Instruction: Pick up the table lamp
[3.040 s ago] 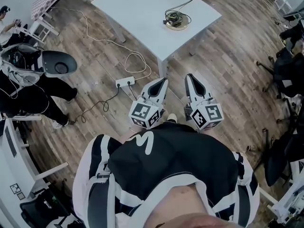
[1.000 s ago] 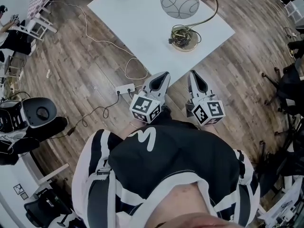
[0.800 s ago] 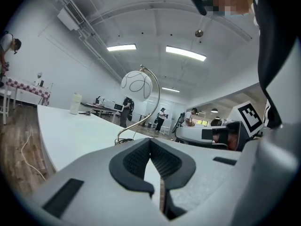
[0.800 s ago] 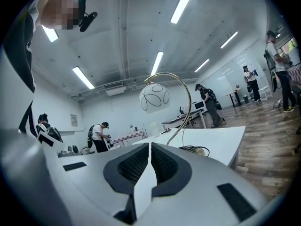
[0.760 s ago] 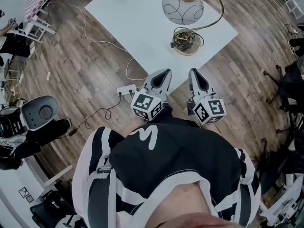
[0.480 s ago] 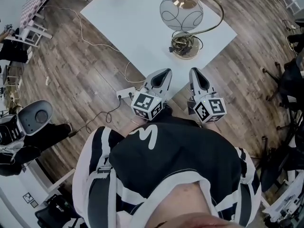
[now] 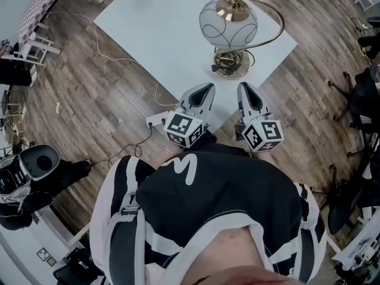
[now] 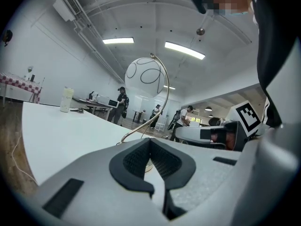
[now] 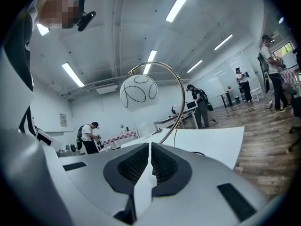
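White table [image 7: 160,34] carried the table lamp [image 7: 228,22] upright near its closest corner; you held your left gripper [image 7: 205,86] and right gripper [image 7: 244,86] side by side at that corner, jaws together, both empty

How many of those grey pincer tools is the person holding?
2: the left gripper and the right gripper, side by side ahead of the person's chest, both pointing toward the table lamp. No others show.
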Motion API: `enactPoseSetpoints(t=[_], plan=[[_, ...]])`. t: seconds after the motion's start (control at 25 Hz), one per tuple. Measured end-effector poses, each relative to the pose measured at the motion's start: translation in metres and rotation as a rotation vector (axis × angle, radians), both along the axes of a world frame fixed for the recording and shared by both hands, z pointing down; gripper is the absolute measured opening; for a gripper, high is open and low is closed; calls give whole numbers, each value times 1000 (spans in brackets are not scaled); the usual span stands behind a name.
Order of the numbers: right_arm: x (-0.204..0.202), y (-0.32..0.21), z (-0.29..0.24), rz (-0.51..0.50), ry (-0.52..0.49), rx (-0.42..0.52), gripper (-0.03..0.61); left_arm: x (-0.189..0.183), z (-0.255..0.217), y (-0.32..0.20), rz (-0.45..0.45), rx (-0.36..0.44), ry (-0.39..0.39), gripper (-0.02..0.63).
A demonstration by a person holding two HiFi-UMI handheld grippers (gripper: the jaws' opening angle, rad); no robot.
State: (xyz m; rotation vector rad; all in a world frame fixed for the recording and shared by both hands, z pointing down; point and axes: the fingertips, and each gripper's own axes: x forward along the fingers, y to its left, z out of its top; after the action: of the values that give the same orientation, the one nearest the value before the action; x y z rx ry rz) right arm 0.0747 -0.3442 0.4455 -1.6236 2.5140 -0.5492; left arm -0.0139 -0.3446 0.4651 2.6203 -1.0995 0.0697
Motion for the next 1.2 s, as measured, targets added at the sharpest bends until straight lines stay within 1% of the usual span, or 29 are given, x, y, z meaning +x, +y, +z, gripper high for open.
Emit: enactPoseSetpoints(t=[0.12, 0.28, 0.36, 0.48, 0.68, 0.88, 1.0, 1.04, 1.08, 1.12, 1.16, 1.2], plan=[[-2, -8, 1, 14, 1, -5, 29, -1, 2, -7, 17, -6, -5, 5], [-6, -19, 0, 27, 5, 11, 29, -4, 5, -15, 35, -12, -13, 5], [-6, -23, 2, 36, 7, 6, 29, -3, 9, -19, 35, -29, -6, 5], [-3, -27, 4, 30, 8, -3, 29, -1, 11, -22, 20, -51, 8, 5], [6, -35, 11, 6, 17, -29, 29, 0, 14, -32, -35, -55, -2, 5], [12, -46, 25, -9, 35, -66, 31, 2, 26, -42, -56, -74, -49, 6], [15, -57, 32, -11, 64, -70, 32, 4, 31, -48, -55, -66, -80, 8], [15, -61, 35, -15, 70, -71, 52, 5, 32, -51, -52, -63, -85, 8], [14, -66, 38, -21, 75, -76, 116, 6, 34, -54, -50, -62, -88, 14], [13, -70, 41, -29, 80, -85, 132, 6, 35, -57, -49, -63, -91, 39], [12, -75, 45, -37, 88, -94, 133, 6, 38, -61, -49, -67, -96, 99], [12, -79, 49, -41, 98, -102, 135, 7, 41, -66, -48, -72, -104, 144]])
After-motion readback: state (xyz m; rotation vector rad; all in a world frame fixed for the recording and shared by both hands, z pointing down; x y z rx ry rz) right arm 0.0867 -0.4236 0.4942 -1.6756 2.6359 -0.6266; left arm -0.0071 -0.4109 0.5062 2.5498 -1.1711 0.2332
